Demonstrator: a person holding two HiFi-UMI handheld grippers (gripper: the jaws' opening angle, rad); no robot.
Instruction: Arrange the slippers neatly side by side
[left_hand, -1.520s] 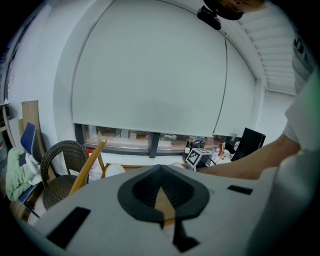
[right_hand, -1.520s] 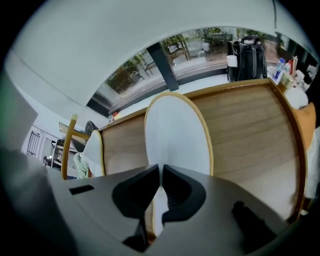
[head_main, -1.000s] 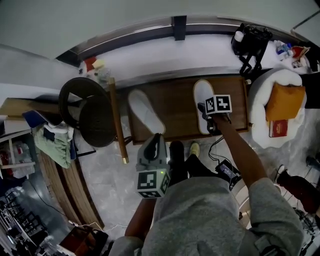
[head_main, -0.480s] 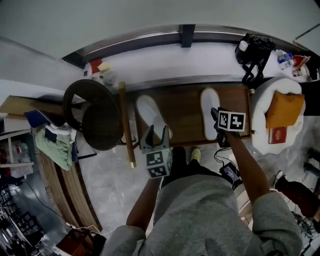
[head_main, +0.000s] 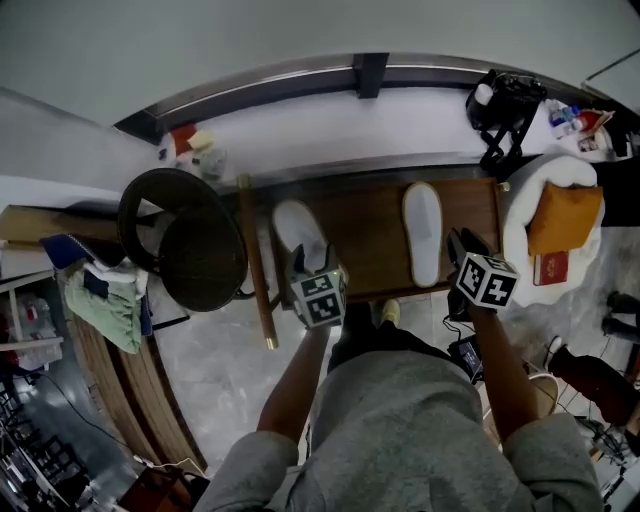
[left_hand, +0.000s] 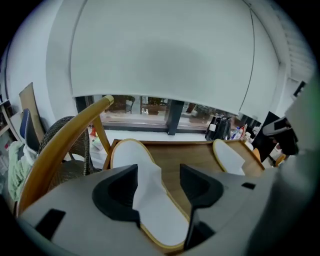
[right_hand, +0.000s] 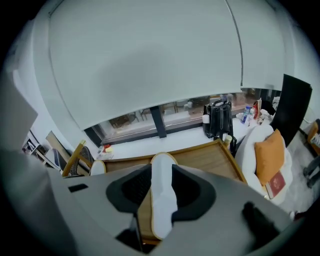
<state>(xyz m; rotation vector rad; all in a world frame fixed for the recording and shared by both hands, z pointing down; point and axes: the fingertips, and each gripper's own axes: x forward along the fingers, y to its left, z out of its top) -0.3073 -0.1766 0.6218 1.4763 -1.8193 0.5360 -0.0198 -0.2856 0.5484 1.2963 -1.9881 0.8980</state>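
Observation:
Two white slippers lie apart on a brown wooden table (head_main: 365, 230). The left slipper (head_main: 298, 228) is angled, and the right slipper (head_main: 423, 232) lies straight. My left gripper (head_main: 313, 266) hangs over the left slipper's near end. Its jaws have just been opening and now stand wide. In the left gripper view (left_hand: 158, 175) that slipper (left_hand: 150, 200) shows between the jaws, untouched by the pads. My right gripper (head_main: 463, 248) is raised beside the right slipper's near end. In the right gripper view (right_hand: 161, 182) its jaws stand apart, with the slipper (right_hand: 162, 195) seen below through the gap.
A dark wicker chair (head_main: 185, 235) with a wooden leg (head_main: 255, 265) stands just left of the table. A white armchair (head_main: 520, 240) with an orange cushion (head_main: 565, 215) sits at the right. A black bag (head_main: 505, 95) rests on the window ledge. Cables (head_main: 455, 345) lie on the floor.
The left gripper came forward and down to the left slipper's near end, and its jaws opened. The right gripper lifted off the right slipper and drew back to the right.

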